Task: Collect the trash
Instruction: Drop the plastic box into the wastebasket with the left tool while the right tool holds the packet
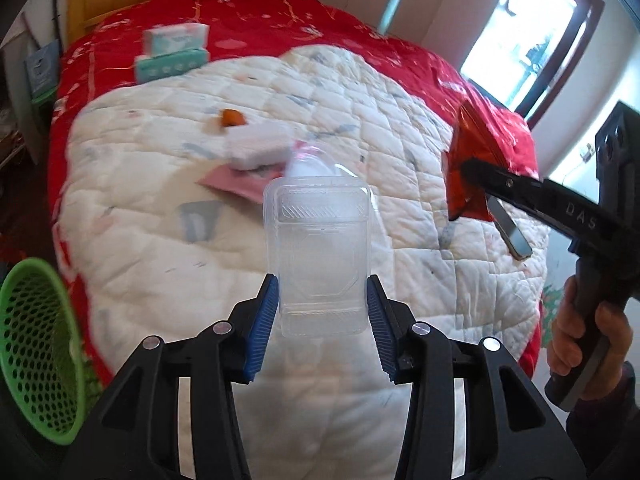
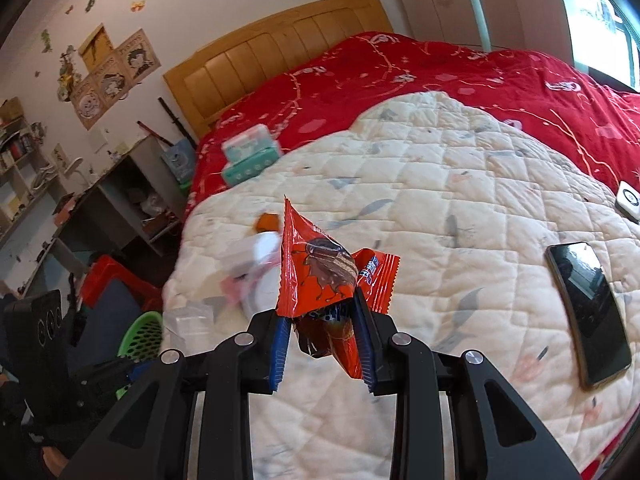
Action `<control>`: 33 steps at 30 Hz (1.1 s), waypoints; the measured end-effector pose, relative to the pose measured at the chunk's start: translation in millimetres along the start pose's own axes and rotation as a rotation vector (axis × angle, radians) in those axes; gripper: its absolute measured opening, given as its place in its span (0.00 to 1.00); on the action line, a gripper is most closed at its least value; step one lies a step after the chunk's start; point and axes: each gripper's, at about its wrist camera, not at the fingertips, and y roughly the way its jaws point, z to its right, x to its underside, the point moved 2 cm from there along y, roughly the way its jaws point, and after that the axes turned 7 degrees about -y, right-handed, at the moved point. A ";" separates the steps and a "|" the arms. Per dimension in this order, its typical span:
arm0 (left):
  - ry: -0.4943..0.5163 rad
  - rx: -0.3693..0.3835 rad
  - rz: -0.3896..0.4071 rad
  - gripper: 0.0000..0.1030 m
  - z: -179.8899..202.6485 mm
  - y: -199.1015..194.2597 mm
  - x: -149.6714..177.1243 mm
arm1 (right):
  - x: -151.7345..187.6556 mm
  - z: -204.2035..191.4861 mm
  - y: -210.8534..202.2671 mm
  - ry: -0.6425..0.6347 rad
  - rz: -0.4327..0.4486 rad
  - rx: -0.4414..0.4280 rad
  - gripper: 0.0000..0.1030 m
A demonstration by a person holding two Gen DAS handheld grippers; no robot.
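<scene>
My left gripper (image 1: pixel 322 292) is shut on a clear plastic clamshell box (image 1: pixel 320 252) and holds it above the white quilt (image 1: pixel 160 208). My right gripper (image 2: pixel 320 312) is shut on an orange-red snack wrapper (image 2: pixel 320 276); it also shows in the left wrist view (image 1: pixel 466 176) at the right, over the quilt. A green mesh basket (image 1: pixel 36 344) stands on the floor at the left, below the bed edge; it also shows in the right wrist view (image 2: pixel 142 334). A white crumpled tissue on pink paper (image 1: pixel 256 152) and an orange scrap (image 1: pixel 230 117) lie on the quilt.
A black phone (image 2: pixel 588 308) and a small white device (image 2: pixel 628 200) lie on the quilt at the right. Two teal tissue packs (image 1: pixel 174 54) sit on the red blanket near the wooden headboard (image 2: pixel 280 52). A desk and shelves (image 2: pixel 120 200) stand left of the bed.
</scene>
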 end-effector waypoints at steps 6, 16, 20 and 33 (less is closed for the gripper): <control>-0.040 -0.063 0.061 0.43 -41.8 -46.9 5.7 | 8.2 -48.7 -2.3 -0.043 0.007 -0.048 0.28; -0.148 -0.193 0.135 0.43 -123.1 -99.7 19.4 | 19.8 -117.0 16.7 -0.094 -0.031 -0.137 0.28; -0.207 -0.260 0.149 0.43 -159.8 -111.2 26.9 | 23.3 -140.8 25.6 -0.111 -0.046 -0.172 0.28; -0.374 -0.394 0.106 0.43 -252.7 -111.6 44.5 | 31.3 -192.1 53.6 -0.170 -0.108 -0.229 0.28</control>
